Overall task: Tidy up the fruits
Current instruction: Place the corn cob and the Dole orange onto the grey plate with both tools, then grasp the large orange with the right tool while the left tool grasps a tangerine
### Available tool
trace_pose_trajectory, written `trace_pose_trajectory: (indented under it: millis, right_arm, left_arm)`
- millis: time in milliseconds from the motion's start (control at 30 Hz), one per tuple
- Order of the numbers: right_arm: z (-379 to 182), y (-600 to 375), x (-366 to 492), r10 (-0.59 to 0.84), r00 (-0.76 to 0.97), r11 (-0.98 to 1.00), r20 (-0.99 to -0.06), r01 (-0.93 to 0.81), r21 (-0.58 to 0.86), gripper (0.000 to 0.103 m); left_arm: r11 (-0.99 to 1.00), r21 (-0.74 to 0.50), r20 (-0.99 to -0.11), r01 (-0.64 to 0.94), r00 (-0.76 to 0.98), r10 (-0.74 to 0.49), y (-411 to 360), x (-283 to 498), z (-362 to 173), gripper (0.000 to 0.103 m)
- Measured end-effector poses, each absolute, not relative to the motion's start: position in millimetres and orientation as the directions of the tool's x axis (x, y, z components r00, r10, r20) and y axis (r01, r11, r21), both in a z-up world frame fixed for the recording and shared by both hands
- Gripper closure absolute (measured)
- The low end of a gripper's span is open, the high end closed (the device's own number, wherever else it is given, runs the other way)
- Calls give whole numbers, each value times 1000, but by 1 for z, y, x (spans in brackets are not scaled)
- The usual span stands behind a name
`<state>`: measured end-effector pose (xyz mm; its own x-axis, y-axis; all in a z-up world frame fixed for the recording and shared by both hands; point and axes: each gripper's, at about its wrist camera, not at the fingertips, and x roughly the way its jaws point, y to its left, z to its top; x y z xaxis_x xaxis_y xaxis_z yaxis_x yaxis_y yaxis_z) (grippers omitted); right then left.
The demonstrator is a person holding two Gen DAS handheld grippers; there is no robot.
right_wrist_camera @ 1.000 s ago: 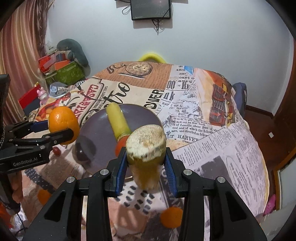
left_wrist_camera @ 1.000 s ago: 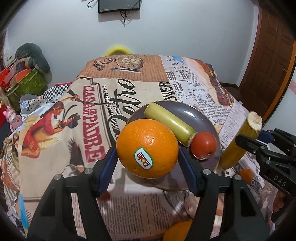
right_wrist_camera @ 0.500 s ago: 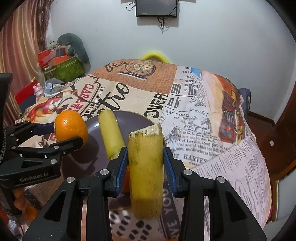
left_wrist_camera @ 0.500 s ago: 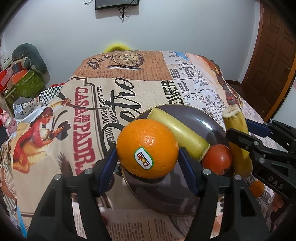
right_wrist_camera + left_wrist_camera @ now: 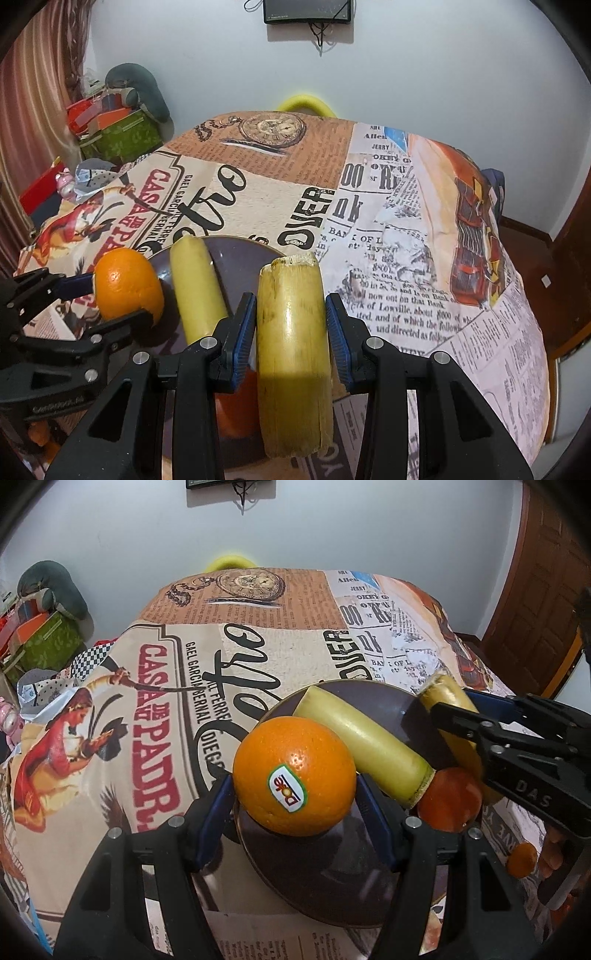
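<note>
A large orange point(image 5: 293, 775) with a sticker sits between the blue pads of my left gripper point(image 5: 293, 794), which is shut on it just above the near left rim of a dark plate point(image 5: 332, 886). On the plate lie a yellow cane piece point(image 5: 365, 746) and a red-orange round fruit point(image 5: 448, 799). My right gripper point(image 5: 290, 306) is shut on a second yellow cane piece point(image 5: 291, 332), held over the plate's point(image 5: 243, 254) right side. The right wrist view has the left gripper point(image 5: 118, 299) with the orange point(image 5: 127, 284) at the left.
A printed cloth point(image 5: 258, 635) covers the table. A small orange fruit point(image 5: 521, 860) lies on the cloth near the right front. A green box point(image 5: 122, 136) and clutter stand beyond the left edge, a yellow chair back point(image 5: 304, 103) behind, and a wooden door point(image 5: 546, 583) at the right.
Both grippers have moved forward over the plate. The right one's cane piece has tipped from end-on to lengthwise. The left one's orange now hangs above the plate's near rim.
</note>
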<state>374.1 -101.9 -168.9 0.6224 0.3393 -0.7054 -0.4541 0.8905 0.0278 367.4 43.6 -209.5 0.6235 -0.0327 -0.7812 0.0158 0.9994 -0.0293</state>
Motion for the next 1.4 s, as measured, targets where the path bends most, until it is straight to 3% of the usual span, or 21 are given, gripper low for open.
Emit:
trace_pose_trajectory:
  millis: [167, 367, 567, 733, 867, 1400]
  right_arm:
    - [-178, -97, 380, 329, 603, 891, -727, -454, 27, 68]
    - [-180, -95, 376, 338, 599, 887, -726, -461, 33, 66]
    - [-164, -97, 361, 326, 639, 888, -696, -460, -6, 54]
    - [-146, -105, 340, 338, 663, 890, -669, -457, -4, 54]
    - [-132, -112, 318, 346, 682, 891, -644, -453, -2, 47]
    - [-106, -122, 217, 364, 705, 883, -609, -470, -16, 47]
  left_arm:
    - [999, -34, -780, 14, 624, -35, 44, 369, -209, 35]
    - [1000, -1, -755, 27, 656, -19, 39, 362, -199, 23]
    - [1000, 12, -732, 25, 681, -8, 37, 350, -184, 23]
    - [1000, 19, -709, 18, 705, 1, 37, 331, -166, 23]
    - [999, 25, -693, 21, 721, 2, 35, 310, -151, 23]
    - [1000, -6, -667, -19, 745, 11, 53, 208, -115, 21]
